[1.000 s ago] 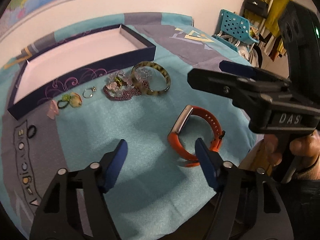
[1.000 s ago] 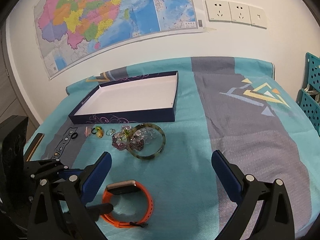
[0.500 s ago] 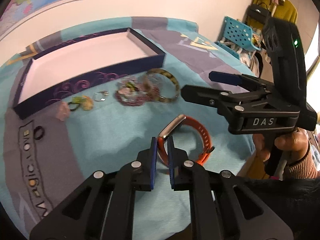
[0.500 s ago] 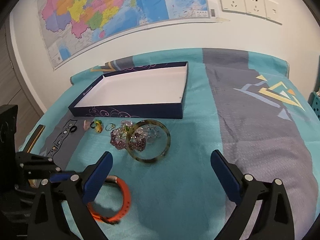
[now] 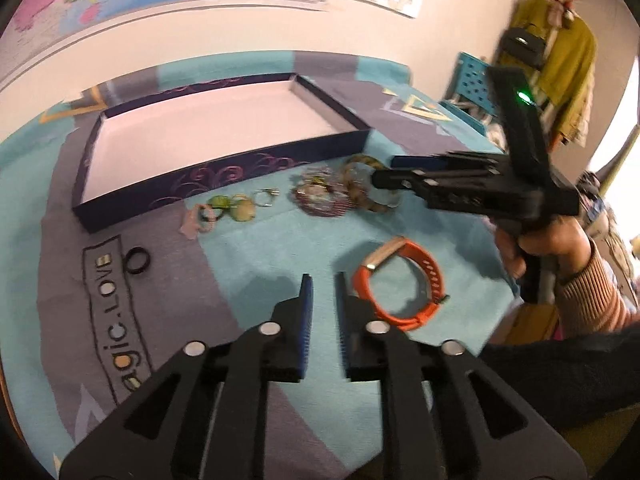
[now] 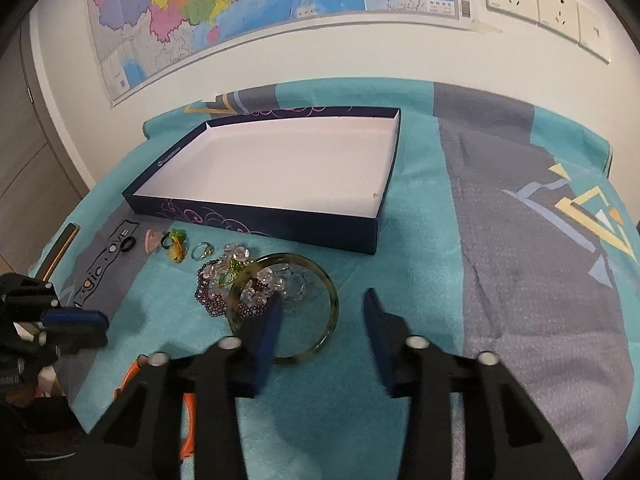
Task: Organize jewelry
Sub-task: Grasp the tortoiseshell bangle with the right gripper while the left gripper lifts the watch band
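The shallow navy box (image 6: 256, 222), rigid card with a smooth white floor, sits open-topped and bare, apparently to receive the pieces. Just before its near wall lie small rings (image 6: 203, 251), a faceted bead bracelet (image 6: 224, 284) and a glossy olive bangle (image 6: 316, 340). The left hand-held gripper (image 5: 322, 300), jaws narrow and holding nothing, hovers just beside the orange rubbery watch band (image 5: 400, 284). The right hand-held gripper (image 6: 322, 320), half spread and holding nothing, hangs over the bangle's rim, likely for pinching it.
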A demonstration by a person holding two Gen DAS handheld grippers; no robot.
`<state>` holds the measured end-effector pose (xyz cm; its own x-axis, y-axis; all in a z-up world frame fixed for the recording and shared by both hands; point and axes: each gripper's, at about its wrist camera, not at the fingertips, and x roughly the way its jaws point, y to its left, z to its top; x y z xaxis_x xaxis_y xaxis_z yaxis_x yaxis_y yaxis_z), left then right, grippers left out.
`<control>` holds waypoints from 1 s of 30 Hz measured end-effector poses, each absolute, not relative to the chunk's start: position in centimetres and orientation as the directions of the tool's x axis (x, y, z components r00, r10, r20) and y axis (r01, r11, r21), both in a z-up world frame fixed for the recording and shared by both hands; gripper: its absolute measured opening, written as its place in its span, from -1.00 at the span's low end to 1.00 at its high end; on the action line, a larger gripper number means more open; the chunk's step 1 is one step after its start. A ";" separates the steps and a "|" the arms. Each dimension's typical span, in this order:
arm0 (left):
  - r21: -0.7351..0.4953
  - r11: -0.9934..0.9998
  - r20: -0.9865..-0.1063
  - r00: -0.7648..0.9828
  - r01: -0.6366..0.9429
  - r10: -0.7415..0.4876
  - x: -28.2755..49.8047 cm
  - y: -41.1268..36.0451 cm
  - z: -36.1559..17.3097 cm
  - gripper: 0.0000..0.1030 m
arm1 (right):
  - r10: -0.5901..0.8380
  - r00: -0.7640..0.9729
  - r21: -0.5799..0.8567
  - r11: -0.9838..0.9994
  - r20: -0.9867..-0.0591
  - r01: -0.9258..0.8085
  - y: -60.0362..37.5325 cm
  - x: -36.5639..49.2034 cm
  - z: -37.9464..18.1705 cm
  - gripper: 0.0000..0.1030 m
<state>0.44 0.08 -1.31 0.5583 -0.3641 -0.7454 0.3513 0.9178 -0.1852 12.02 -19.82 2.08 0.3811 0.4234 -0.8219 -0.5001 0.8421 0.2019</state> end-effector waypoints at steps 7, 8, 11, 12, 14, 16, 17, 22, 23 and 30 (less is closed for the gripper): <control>-0.214 0.881 -0.767 0.486 0.422 -0.419 0.8 -2.4 -2.7 -0.28 | 0.415 0.364 0.183 0.830 -0.834 -0.527 -19.4 12.5 1.9 -0.52; -0.221 0.877 -0.767 0.480 0.426 -0.426 0.8 -2.5 -2.9 -0.28 | 0.417 0.360 0.184 0.827 -0.834 -0.531 -19.3 12.6 1.8 -0.56; -0.243 0.874 -0.774 0.459 0.420 -0.436 1.1 -2.5 -3.3 -0.32 | 0.411 0.350 0.183 0.827 -0.842 -0.532 -19.2 12.9 1.6 -0.85; -0.248 0.875 -0.781 0.450 0.415 -0.434 1.3 -2.5 -3.6 -0.38 | 0.410 0.349 0.186 0.829 -0.843 -0.527 -19.3 13.1 1.5 -0.85; -0.254 0.877 -0.788 0.439 0.407 -0.432 1.5 -2.5 -3.9 -0.52 | 0.418 0.347 0.199 0.831 -0.839 -0.519 -19.5 13.2 1.6 -0.88; -0.261 0.875 -0.787 0.435 0.407 -0.437 1.6 -2.4 -4.0 -0.68 | 0.422 0.353 0.204 0.833 -0.835 -0.514 -19.7 13.2 1.8 -0.90; -0.258 0.876 -0.788 0.436 0.407 -0.434 1.6 -2.5 -4.0 -0.68 | 0.426 0.353 0.209 0.833 -0.833 -0.512 -19.8 13.1 1.9 -0.90; -0.240 0.883 -0.794 0.442 0.404 -0.418 1.6 -2.6 -4.1 -0.81 | 0.451 0.364 0.231 0.829 -0.815 -0.509 -20.4 12.7 2.8 -0.89; -0.240 0.883 -0.794 0.442 0.403 -0.417 1.6 -2.6 -4.0 -0.84 | 0.455 0.366 0.236 0.829 -0.812 -0.507 -20.5 12.6 3.0 -0.90; -0.240 0.895 -0.793 0.457 0.375 -0.404 1.8 -1.9 -3.8 -0.88 | 0.488 0.378 0.261 0.818 -0.787 -0.512 -21.0 11.9 4.3 -0.90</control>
<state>1.84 -1.87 -3.77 0.4568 -0.4037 -0.7927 0.3753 0.8954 -0.2398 11.86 -20.97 4.27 0.3780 0.4876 -0.7870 -0.5117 0.8185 0.2613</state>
